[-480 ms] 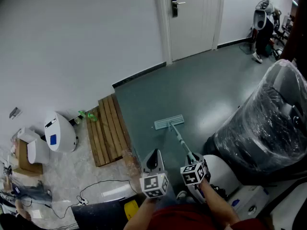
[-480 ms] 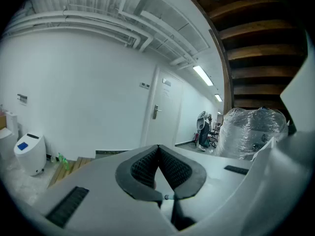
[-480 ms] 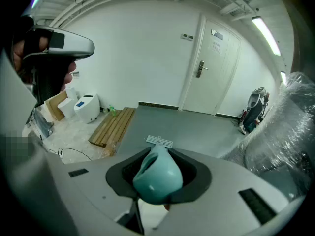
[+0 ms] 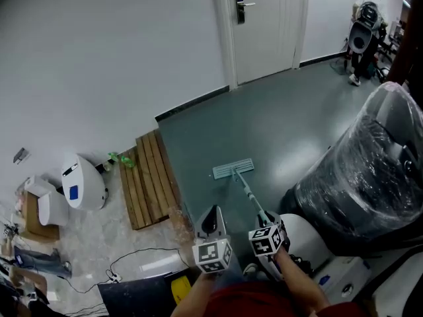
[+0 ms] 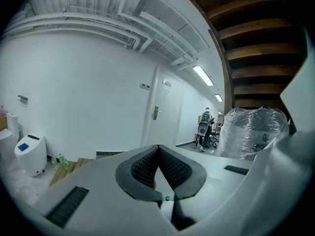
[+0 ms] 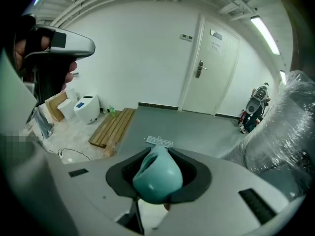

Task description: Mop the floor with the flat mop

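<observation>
My right gripper is clamped on the teal top end of the handle of the flat mop. In the right gripper view the two jaws close around this rounded end. My left gripper is beside it at 9 o'clock. Its jaws are together at the tips with nothing between them, and it does not touch the mop.

The mop head lies flat on the grey-green floor, at about 12 o'clock from my grippers and not far in front. The wooden pallet is at 9 o'clock from the mop head. The large machine wrapped in plastic film is at 3 o'clock.

I judge that the mopping is at an early or middle stage. I cannot see wet streaks on the floor, so I cannot tell which part is already done. The whole open strip from the mop head toward the door, at 12 o'clock, seems left to mop, and also the area along the pallet.
</observation>
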Demonstrator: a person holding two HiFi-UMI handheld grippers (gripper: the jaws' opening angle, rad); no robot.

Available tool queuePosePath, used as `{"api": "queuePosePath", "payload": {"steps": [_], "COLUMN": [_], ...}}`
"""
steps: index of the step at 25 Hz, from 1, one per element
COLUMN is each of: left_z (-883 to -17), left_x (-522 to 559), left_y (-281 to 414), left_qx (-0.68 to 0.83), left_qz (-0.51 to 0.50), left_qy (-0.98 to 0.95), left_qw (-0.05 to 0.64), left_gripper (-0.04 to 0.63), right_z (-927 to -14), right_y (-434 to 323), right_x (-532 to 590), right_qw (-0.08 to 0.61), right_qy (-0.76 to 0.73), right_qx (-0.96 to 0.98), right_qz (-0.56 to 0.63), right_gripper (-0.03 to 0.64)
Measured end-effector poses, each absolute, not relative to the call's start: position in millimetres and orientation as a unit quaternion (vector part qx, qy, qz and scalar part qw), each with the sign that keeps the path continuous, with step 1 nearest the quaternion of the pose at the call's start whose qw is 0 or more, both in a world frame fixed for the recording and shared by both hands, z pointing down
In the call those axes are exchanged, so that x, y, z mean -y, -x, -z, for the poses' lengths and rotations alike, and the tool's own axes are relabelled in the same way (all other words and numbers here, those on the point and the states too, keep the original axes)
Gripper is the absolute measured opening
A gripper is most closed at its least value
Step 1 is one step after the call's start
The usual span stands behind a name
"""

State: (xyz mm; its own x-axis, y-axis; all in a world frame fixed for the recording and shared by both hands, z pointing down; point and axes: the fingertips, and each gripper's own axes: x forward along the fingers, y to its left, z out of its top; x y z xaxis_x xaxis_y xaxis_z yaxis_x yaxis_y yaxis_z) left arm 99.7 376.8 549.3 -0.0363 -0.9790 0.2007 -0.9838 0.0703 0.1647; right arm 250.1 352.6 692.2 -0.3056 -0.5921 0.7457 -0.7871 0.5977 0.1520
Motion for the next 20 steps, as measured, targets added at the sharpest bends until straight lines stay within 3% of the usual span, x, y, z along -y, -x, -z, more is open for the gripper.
{"api": "queuePosePath", "payload": {"steps": [20], "left_z": [-566.9], "left_x": [-325.0], "left_y": [-53.7], "left_qx": [0.708], "left_qz": [-0.018], "left_qy": [-0.687], "left_qw": [0.163], "left_gripper": [0.014], "right_z": [-694.5], "right_y": [-209.7], "right_x": [-317.5], "right_qw": [0.398], "right_qy": [-0.452], "right_qx": [0.787], "right_qz": [-0.130], "right_gripper": [0.114]}}
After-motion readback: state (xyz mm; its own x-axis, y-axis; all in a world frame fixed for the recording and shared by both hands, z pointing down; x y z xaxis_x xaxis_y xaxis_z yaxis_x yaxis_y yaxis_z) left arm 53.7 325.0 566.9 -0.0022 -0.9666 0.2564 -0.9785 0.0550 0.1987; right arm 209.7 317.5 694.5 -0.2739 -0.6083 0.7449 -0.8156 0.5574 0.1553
